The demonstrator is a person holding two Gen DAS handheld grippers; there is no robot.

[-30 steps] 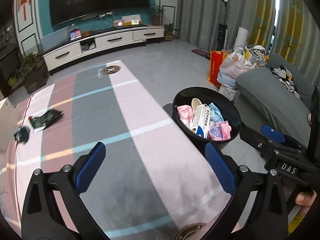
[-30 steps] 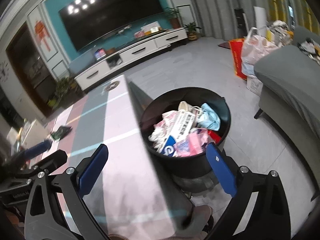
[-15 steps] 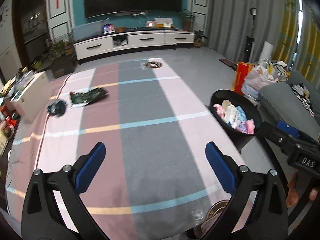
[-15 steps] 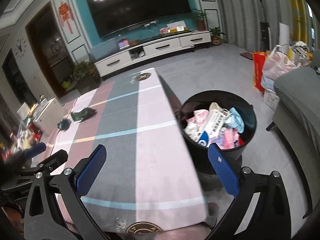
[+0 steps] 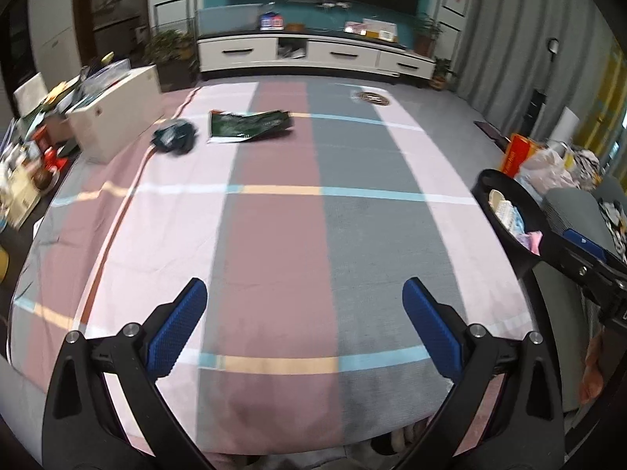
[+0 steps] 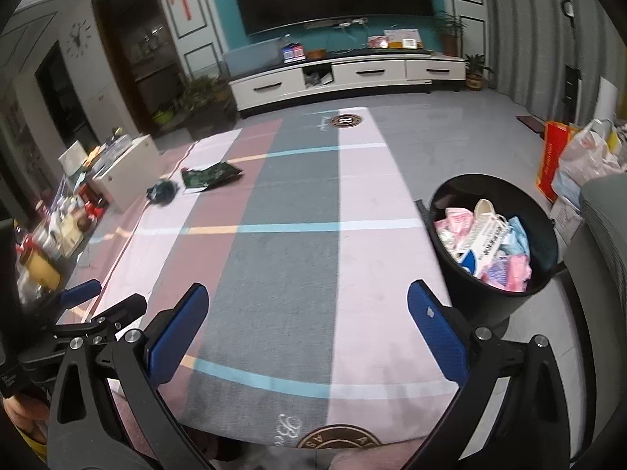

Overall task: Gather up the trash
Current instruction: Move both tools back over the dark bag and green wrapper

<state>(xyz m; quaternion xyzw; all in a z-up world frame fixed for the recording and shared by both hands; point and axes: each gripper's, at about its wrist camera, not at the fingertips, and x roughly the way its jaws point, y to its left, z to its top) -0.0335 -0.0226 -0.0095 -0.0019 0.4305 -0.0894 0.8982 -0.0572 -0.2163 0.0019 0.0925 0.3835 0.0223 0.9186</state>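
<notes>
A flat dark green wrapper point(image 5: 250, 125) and a crumpled dark blue wad point(image 5: 174, 139) lie at the far left of the table; both also show in the right wrist view, the wrapper point(image 6: 211, 174) and the wad point(image 6: 162, 192). A black trash bin point(image 6: 494, 246) full of pink, white and blue packets stands on the floor right of the table; its rim shows in the left wrist view point(image 5: 505, 211). My left gripper point(image 5: 305, 325) is open and empty over the near table edge. My right gripper point(image 6: 307, 325) is open and empty beside it.
The table wears a pink, grey and rose striped cloth point(image 5: 282, 235). A white box point(image 5: 117, 125) and cluttered items point(image 5: 27, 172) stand at the left edge. A grey sofa point(image 6: 603, 243) and shopping bags point(image 6: 580, 156) are at right. A TV cabinet point(image 6: 345, 74) stands far back.
Both grippers have swung left from the bin toward the table, pulling back to its near edge. The wrapper and wad now sit more centrally in view. Both jaws stayed open.
</notes>
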